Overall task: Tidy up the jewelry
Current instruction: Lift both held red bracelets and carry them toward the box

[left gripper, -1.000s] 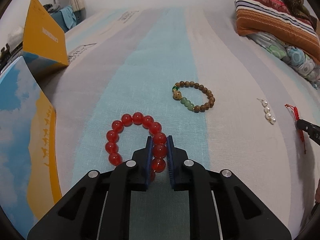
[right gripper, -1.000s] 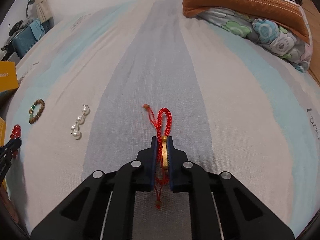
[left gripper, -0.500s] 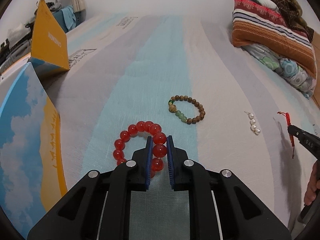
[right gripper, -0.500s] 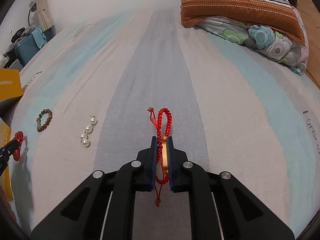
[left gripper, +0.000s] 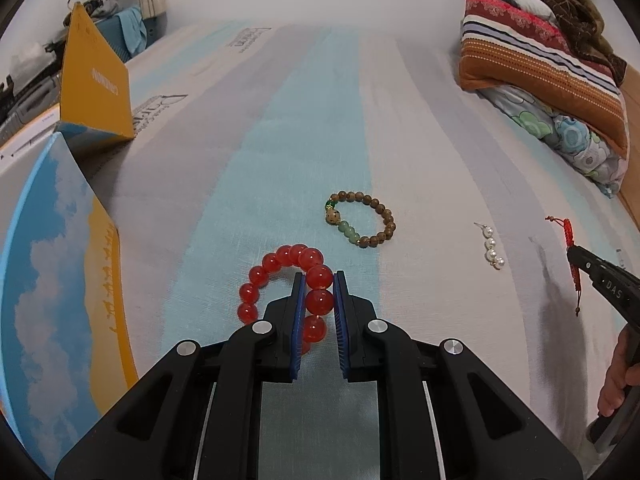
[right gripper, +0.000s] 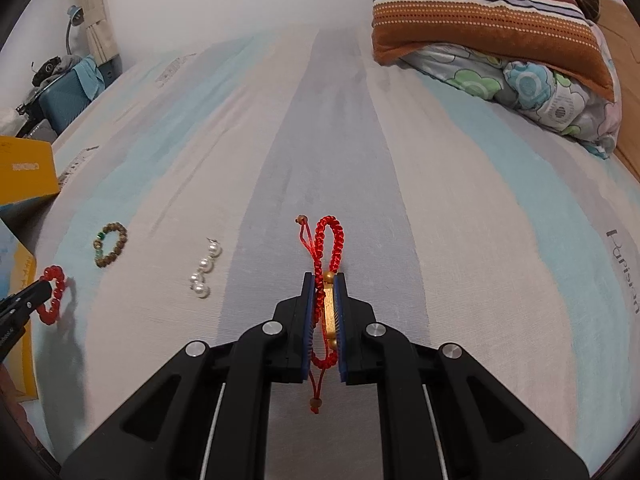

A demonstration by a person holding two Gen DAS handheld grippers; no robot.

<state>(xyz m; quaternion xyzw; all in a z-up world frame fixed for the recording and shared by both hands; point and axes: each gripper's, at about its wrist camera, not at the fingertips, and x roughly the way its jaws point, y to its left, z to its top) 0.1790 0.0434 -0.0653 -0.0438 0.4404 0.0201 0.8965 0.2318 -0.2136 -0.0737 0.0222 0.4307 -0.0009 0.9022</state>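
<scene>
My left gripper (left gripper: 319,280) is shut on a red bead bracelet (left gripper: 280,276) and holds it above the striped bed sheet; it also shows in the right wrist view (right gripper: 54,294). My right gripper (right gripper: 323,280) is shut on a red braided cord bracelet (right gripper: 330,240) with a gold bar, lifted off the sheet; it shows in the left wrist view (left gripper: 570,248). A brown and green bead bracelet (left gripper: 360,218) and a pearl earring (left gripper: 491,246) lie on the sheet between the grippers.
An open box with a blue-sky and yellow print (left gripper: 60,280) stands at the left, its yellow lid (left gripper: 96,76) raised. A striped pillow (left gripper: 540,64) and a floral quilt (left gripper: 580,140) lie at the far right. A wooden bed edge (right gripper: 628,80) runs along the right.
Both grippers have lifted away from the sheet with their bracelets. The red bead bracelet now hangs from the left gripper and the cord bracelet dangles from the right one.
</scene>
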